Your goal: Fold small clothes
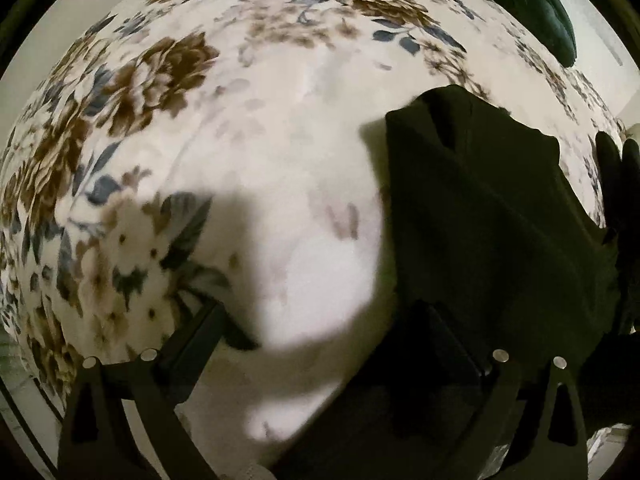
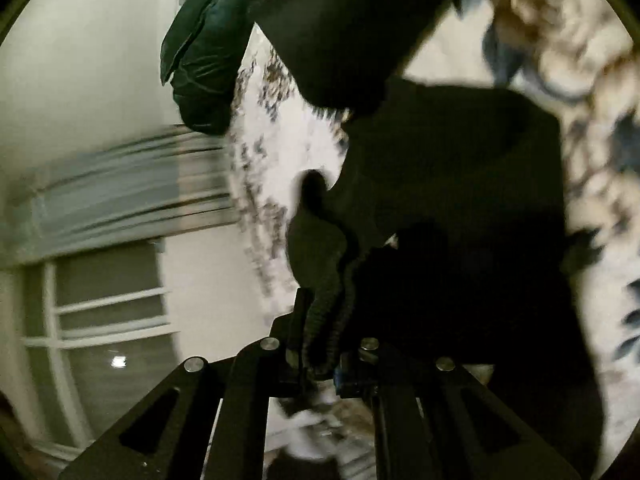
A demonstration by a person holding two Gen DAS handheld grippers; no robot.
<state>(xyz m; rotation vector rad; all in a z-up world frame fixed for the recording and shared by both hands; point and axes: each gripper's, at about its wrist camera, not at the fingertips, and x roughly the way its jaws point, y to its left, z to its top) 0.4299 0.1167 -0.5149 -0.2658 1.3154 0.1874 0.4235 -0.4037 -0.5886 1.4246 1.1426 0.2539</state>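
A small black garment (image 1: pixel 480 208) lies on the floral bedspread (image 1: pixel 200 120), at the right of the left wrist view. My left gripper (image 1: pixel 328 332) is open just above the bedspread; its right finger (image 1: pixel 448 332) lies over the garment's near edge, its left finger (image 1: pixel 208 332) over bare bedspread. In the right wrist view my right gripper (image 2: pixel 320 344) is shut on a ribbed edge of the black garment (image 2: pixel 440 184) and holds it lifted, the cloth hanging in folds in front of the camera. The view is tilted and blurred.
A dark green cushion (image 1: pixel 532 4) lies at the bed's far right edge; it also shows in the right wrist view (image 2: pixel 204 52). A gloved hand (image 1: pixel 620 184) is at the right rim. A white wall and a window (image 2: pixel 100 320) are beyond the bed.
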